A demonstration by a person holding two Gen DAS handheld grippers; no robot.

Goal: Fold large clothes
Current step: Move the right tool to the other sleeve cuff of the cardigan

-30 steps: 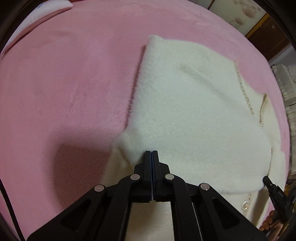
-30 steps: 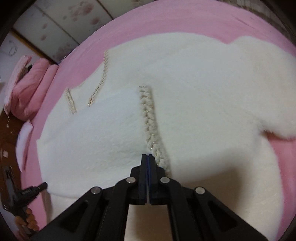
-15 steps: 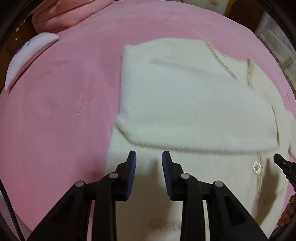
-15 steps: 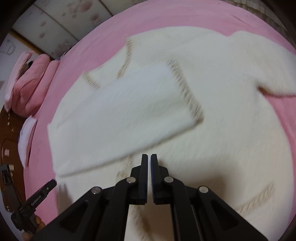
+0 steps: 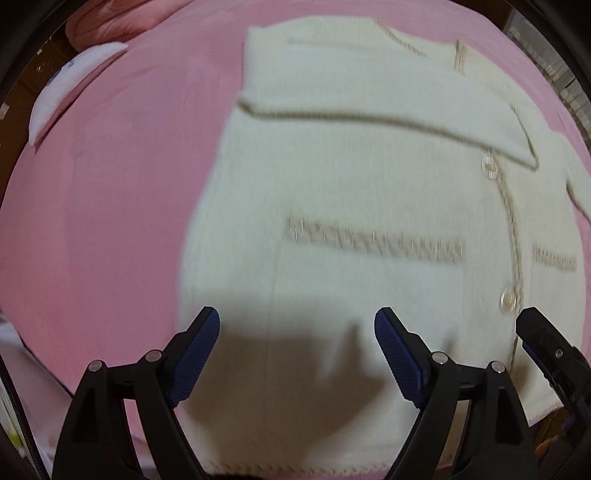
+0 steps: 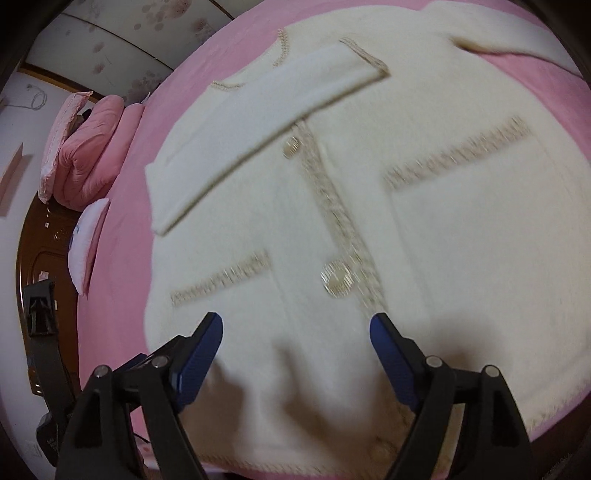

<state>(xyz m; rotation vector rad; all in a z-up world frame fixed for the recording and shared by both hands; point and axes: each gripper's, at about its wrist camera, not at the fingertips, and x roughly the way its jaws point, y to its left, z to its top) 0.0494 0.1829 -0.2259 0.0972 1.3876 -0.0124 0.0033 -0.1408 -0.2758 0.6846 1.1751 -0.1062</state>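
Motion blur smears the cardigan (image 5: 369,192), and its far sleeve (image 6: 517,33) runs past the frame's edge.

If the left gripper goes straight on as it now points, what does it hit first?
Most likely the cardigan front, near its pocket trim. The left gripper is open with nothing between it and the fabric; depth is unclear.

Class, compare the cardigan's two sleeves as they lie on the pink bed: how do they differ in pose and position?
The folded sleeve lies across the cardigan's chest, over the top of the button placket; the other sleeve stretches outward onto the pink bed. The folded sleeve's braid-trimmed cuff shows plainly; the other sleeve's cuff is out of view. Both are the same cream fleece.
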